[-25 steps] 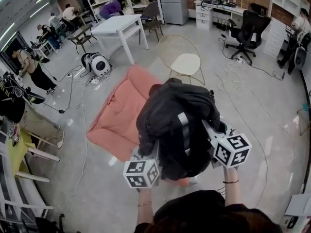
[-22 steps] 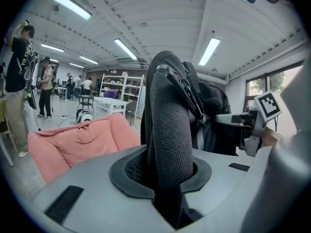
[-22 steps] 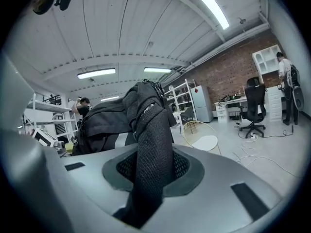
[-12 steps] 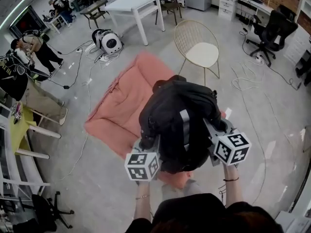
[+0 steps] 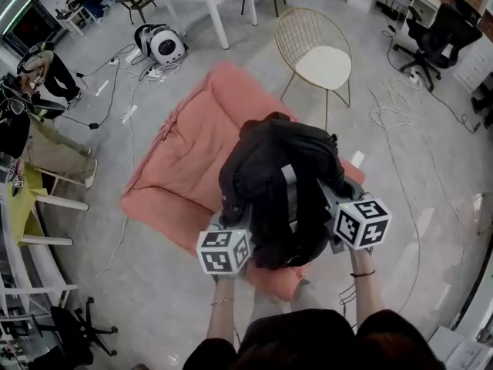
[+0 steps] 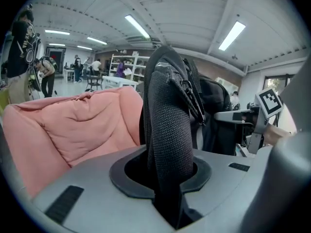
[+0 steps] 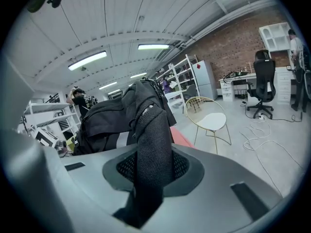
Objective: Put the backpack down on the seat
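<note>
One black backpack (image 5: 277, 179) hangs between two grippers, over the near half of the single pink cushioned seat (image 5: 181, 168) that lies flat on the floor. Whether its bottom touches the cushion cannot be told.

The left gripper (image 5: 233, 226) has its fingers closed to a narrow gap on one mesh shoulder strap (image 6: 167, 130), which rises straight out from between them. The right gripper (image 5: 330, 199) grips the second mesh strap (image 7: 153, 144) the same way, fingers pinched tight on it. So there are two straps, one in each gripper, and the bag's bulk sits between them.

Beyond the seat stands one gold wire chair (image 5: 312, 48) with a cream pad, apart from the cushion.
</note>
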### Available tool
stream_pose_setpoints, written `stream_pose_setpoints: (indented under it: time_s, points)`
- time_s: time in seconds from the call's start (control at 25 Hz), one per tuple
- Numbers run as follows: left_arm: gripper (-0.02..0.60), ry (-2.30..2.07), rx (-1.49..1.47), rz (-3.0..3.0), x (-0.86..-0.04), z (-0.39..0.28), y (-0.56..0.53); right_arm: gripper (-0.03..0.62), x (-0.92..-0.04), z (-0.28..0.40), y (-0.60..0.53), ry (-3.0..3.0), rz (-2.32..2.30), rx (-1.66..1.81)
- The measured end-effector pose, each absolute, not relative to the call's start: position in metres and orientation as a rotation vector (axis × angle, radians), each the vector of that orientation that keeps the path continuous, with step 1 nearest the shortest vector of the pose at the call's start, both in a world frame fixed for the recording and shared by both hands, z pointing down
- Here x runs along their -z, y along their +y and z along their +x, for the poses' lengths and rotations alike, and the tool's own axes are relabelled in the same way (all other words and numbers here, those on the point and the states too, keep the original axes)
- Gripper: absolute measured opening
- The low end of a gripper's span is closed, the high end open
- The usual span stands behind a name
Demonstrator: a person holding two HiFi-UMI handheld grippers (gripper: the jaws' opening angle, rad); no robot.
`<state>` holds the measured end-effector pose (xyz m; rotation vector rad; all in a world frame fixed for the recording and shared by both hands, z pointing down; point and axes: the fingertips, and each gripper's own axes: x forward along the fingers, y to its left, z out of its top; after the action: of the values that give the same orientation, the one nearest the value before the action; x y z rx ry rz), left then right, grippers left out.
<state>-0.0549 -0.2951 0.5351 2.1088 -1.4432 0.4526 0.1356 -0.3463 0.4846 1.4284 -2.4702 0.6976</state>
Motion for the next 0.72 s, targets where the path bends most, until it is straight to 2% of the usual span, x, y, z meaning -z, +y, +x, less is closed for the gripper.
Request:
stream_pose_setpoints:
  time_s: [0.72]
  points:
    - [0.092, -1.399, -0.500, 1.948, -0.630, -0.077, -0.359, 0.080, -0.580, 0.102, -0.426, -2.385, 1.321, -0.790]
